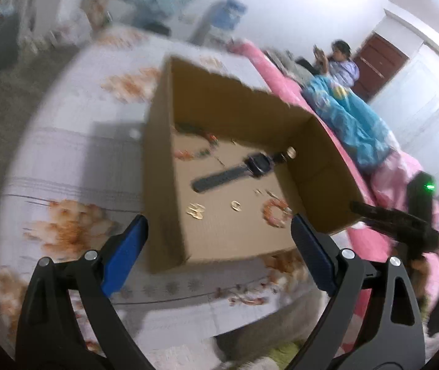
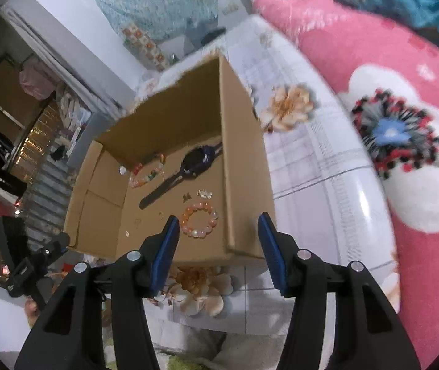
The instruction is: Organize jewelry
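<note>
Small gold pieces on the box floor too blurred to identify, far beaded strand smeared

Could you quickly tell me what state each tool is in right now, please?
Left tool: open, holding nothing, above the cardboard box.
Right tool: open, holding nothing, near the box's front wall.

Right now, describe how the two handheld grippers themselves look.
Both match: the left gripper and right gripper each have two black plastic arms with triangular cut-outs and silver round pivot pins, ending in flat blue ribbed pads. No cables or sleeves show. In the left wrist view, the other unit's body carries a green light.
</note>
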Available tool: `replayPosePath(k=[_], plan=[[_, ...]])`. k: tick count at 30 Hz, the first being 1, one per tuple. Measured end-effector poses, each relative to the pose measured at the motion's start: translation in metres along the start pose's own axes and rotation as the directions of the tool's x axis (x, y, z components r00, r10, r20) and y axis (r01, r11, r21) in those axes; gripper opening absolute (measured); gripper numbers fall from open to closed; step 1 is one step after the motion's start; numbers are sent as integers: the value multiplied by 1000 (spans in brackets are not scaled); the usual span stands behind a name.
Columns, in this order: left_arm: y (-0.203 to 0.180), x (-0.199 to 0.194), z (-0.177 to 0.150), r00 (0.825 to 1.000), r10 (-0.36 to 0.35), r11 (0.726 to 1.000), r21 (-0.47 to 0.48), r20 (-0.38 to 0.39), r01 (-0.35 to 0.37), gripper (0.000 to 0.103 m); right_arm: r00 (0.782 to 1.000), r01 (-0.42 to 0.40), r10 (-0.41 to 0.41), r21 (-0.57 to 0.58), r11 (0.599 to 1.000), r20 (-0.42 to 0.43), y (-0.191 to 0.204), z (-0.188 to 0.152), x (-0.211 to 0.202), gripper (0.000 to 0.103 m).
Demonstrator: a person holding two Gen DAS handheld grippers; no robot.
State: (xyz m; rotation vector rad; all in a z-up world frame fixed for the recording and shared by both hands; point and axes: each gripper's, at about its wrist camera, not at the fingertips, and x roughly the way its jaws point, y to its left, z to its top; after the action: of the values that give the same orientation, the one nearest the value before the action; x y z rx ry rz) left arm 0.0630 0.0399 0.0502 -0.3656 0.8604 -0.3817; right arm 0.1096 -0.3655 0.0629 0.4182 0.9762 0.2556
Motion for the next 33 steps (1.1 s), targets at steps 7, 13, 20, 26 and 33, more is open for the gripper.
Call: replayPosePath(k=[7,13,20,26,33], plan=[[-18,-51,-33,963,210,977,14,169,-215,95,965,175,-145,-124,977,221,30,-46,-60,73],[-39,-67,-45,882,399,906,39,250,-421,95,970,195,-159,-202,960,184,57,-77,-50,86],[-73,-66,-39,845,461,842,167,272,-513,95,938,299,-225,-287,910,263,101,-89,-41,96],[-77,-45,-44,909,388,911,84,151,-403,95,923,329,-254,-252,910,289,112,-87,-37,97],[-69,-2,-65,900,434,898,90,-32,-430,95,934,344,-303,-249,906,187,107,-92,-11,97]])
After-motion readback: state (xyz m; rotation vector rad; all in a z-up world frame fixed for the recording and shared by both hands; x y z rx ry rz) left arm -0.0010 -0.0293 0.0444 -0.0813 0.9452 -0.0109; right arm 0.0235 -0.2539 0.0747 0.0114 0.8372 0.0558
